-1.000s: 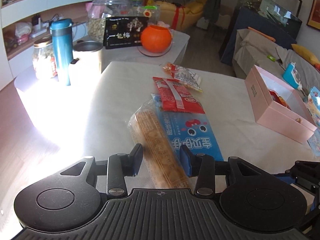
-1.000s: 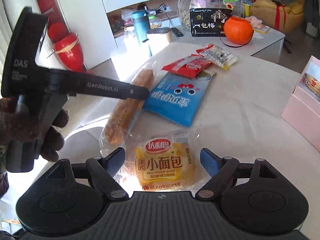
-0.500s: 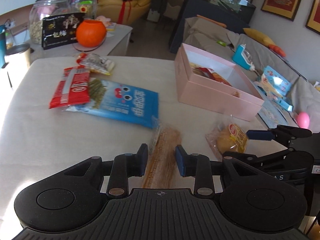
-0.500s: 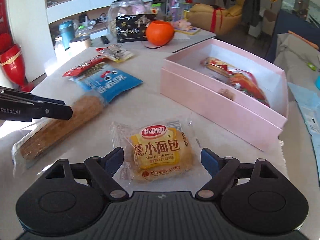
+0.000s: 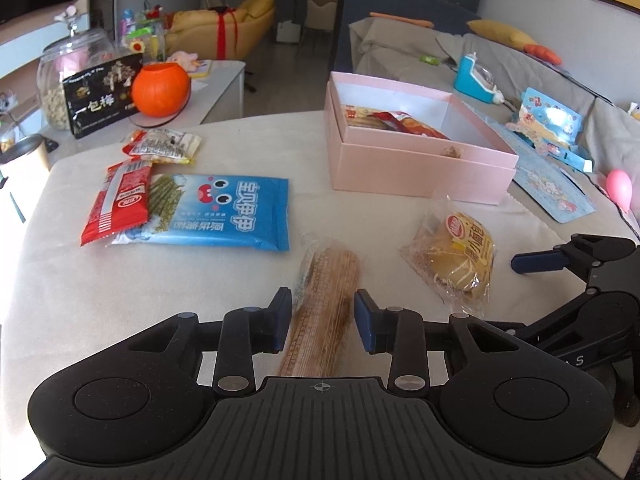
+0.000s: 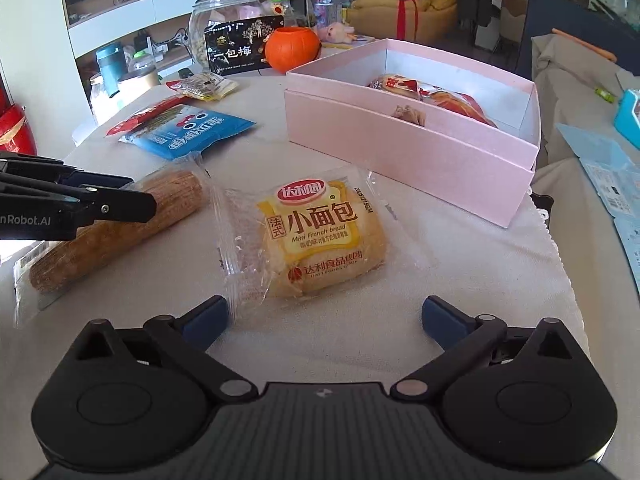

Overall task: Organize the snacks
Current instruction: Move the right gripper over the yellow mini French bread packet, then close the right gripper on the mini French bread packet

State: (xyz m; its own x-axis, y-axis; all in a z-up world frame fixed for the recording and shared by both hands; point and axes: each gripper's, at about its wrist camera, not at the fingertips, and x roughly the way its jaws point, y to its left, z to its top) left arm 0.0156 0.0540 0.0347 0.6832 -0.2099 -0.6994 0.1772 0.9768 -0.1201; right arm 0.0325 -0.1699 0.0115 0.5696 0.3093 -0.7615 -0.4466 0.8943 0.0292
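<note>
Snacks (image 5: 456, 252) on table, pink box (image 5: 416, 168) nearby

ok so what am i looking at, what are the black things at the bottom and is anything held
Those are two handheld grabbers, one in each of a person's hands, each with a camera looking along its jaws. The left camera shows the left gripper, jaws opening either side of a long biscuit roll, pads touching its wrapper. The right camera shows the right gripper, jaws opening wide and empty, a mini bread packet just ahead. The table also bears a blue snack packet, a red packet and an open pink box holding snacks.
</note>
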